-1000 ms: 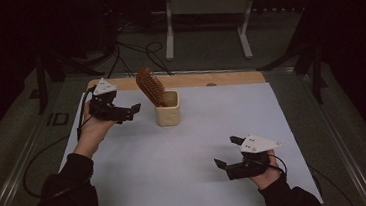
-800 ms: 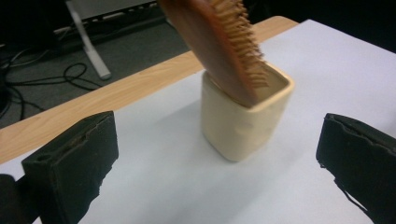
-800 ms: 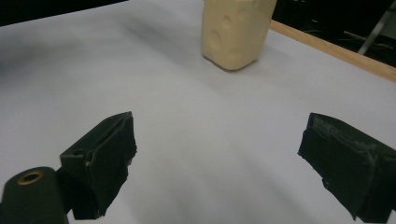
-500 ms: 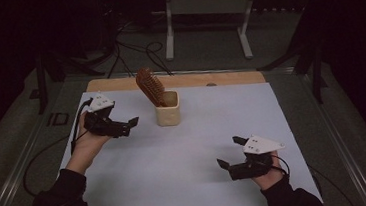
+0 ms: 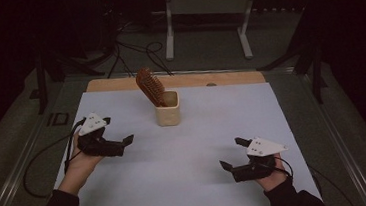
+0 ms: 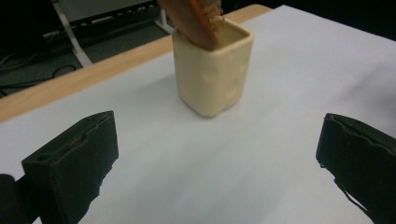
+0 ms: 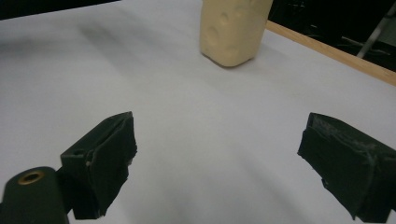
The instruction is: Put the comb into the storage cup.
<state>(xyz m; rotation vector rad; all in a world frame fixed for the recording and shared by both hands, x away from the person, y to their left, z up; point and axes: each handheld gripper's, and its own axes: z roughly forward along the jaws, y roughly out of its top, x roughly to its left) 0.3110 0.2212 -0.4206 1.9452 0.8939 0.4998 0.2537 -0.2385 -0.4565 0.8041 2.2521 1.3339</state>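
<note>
My left fingers (image 6: 215, 168) and right fingers (image 7: 219, 163) gape empty; the hairbrush (image 5: 150, 87) looks light and stiff, best pinched on its paddle above the tippy cup (image 5: 167, 109).

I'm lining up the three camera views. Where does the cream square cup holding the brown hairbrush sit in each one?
High view: the cream square cup stands at upper centre on the white sheet.
Left gripper view: the cup sits at top centre, beyond the open fingers.
Right gripper view: the cup is at top centre, cut by the edge.
Shared landmark: the wooden strip bordering the sheet's far edge.
</note>
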